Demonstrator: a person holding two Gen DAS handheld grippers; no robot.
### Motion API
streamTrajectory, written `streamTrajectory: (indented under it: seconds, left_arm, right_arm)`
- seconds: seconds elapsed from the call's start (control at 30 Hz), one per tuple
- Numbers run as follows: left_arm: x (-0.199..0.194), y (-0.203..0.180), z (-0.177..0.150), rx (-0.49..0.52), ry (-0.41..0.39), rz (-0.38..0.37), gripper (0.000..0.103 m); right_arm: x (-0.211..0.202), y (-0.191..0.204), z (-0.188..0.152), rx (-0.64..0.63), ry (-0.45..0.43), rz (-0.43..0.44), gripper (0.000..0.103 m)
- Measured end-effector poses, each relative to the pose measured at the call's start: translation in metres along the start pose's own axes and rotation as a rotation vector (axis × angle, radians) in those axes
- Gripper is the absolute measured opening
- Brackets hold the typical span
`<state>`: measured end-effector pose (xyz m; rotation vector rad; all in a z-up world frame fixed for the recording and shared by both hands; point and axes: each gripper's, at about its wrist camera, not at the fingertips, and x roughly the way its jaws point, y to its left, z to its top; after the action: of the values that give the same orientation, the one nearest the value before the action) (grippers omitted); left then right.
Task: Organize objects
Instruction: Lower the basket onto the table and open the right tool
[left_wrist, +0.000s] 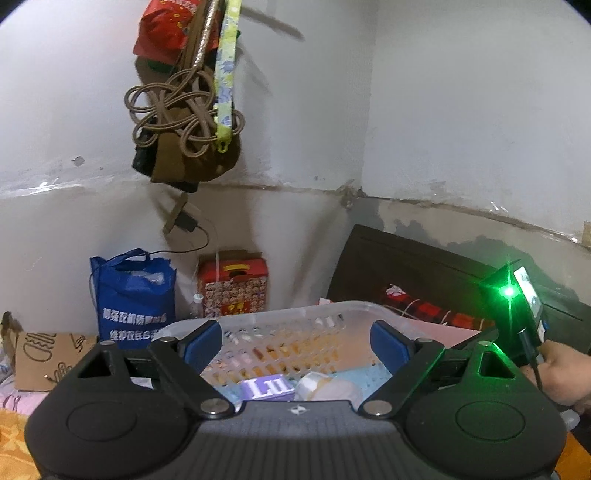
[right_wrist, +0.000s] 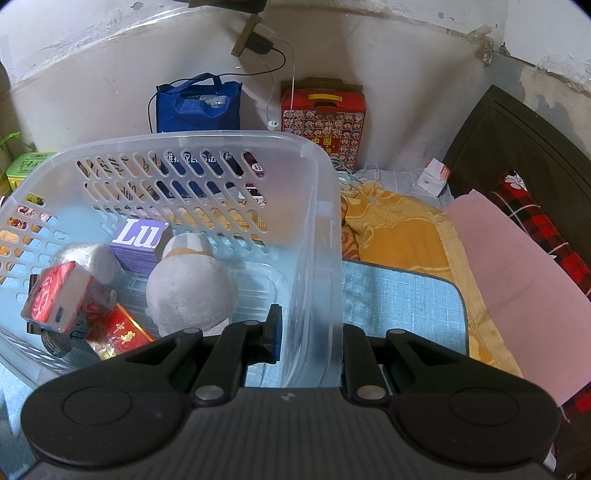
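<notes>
Your right gripper (right_wrist: 308, 338) straddles the near right wall of the clear plastic basket (right_wrist: 314, 206): 1 finger inside, 1 outside, closed onto the wall. Your left gripper (left_wrist: 295, 341) is spread wide with nothing between its blue pads (left_wrist: 201, 341), poised just in front of the basket's near rim. The basket sits on a light blue mat (right_wrist: 399, 299). Inside lie a grey plush toy (right_wrist: 190, 284), a purple box (right_wrist: 142, 242), a red-and-white tissue pack (right_wrist: 55, 297) and a red packet (right_wrist: 122, 332).
</notes>
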<state>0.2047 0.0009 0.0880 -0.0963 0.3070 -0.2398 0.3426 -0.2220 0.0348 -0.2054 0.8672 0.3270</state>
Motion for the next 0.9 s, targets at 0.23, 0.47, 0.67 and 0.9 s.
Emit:
streamTrajectory:
  seconds: [0.23,0.47,0.67,0.9]
  left_arm:
    - [-0.006,0.002,-0.004,0.001,0.032,0.043,0.09]
    - [-0.01,0.0,-0.009,0.018,0.076,0.071,0.09]
    - [-0.014,0.002,-0.014,0.004,0.102,0.081,0.09]
    - [-0.047,-0.004,-0.018,0.028,0.061,0.091,0.09]
  right_arm:
    - [-0.001,0.002,-0.002,-0.009,0.005,-0.017,0.024]
    - [-0.006,-0.002,-0.007,0.005,-0.055,-0.083,0.089]
    - [-0.032,0.004,-0.009,-0.036,-0.139,-0.143,0.1]
    - [-0.11,0.016,-0.037,0.007,-0.375,-0.147,0.103]
